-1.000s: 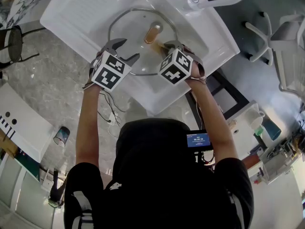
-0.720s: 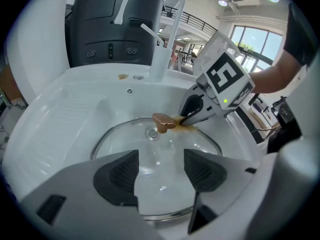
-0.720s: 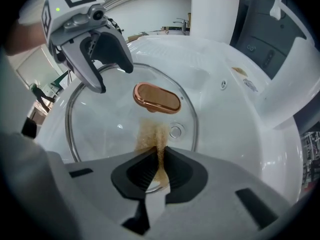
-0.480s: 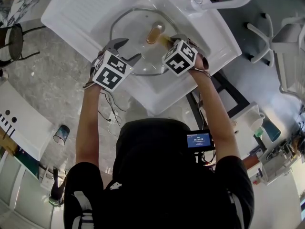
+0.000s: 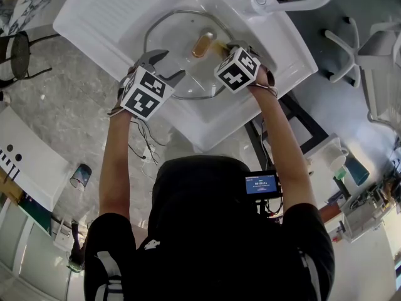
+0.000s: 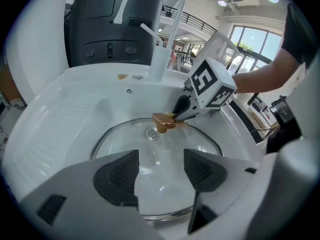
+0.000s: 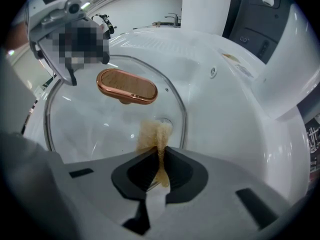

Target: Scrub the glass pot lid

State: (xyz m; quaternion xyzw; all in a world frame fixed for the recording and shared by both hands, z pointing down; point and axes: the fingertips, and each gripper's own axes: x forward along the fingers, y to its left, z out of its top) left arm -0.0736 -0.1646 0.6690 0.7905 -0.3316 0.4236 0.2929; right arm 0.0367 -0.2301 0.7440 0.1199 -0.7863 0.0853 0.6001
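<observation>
At the far left a black stool (image 5: 14, 55) stands on the speckled grey floor (image 5: 69, 99), with a white cabinet (image 5: 25, 162) nearer the person. The white sink (image 5: 94, 17) sits askew to the person, its ribbed draining board at the left and bare. The basin is at the right, and the glass pot lid (image 5: 188, 74) lies flat in it, filling most of it. The lid's rim runs close to the basin wall on every side, so the room to move is above the glass and over the draining board.

The left forearm (image 5: 116, 162) reaches straight forward. The left hand-held gripper (image 6: 160, 166) is at the lid's near-left rim with its jaws spread wide. Only the rim and clear glass show between its dark pads (image 6: 117, 176), and I cannot tell whether they touch the lid.

The copper knob (image 5: 203, 42) rises from the lid's middle. Just to its right the right hand-held gripper (image 7: 159, 154) has its jaws pressed together on a tan sponge (image 7: 152, 134). The sponge's free end is against the glass beside the knob. The right forearm (image 5: 282, 143) slants inward and forward to it, so the two marker cubes sit near each other over the lid.

The white faucet (image 5: 301, 2) rises from the sink's far right corner, and a dark machine (image 6: 110, 29) stands behind it. White chairs (image 5: 376, 49) stand on the floor to the right.
</observation>
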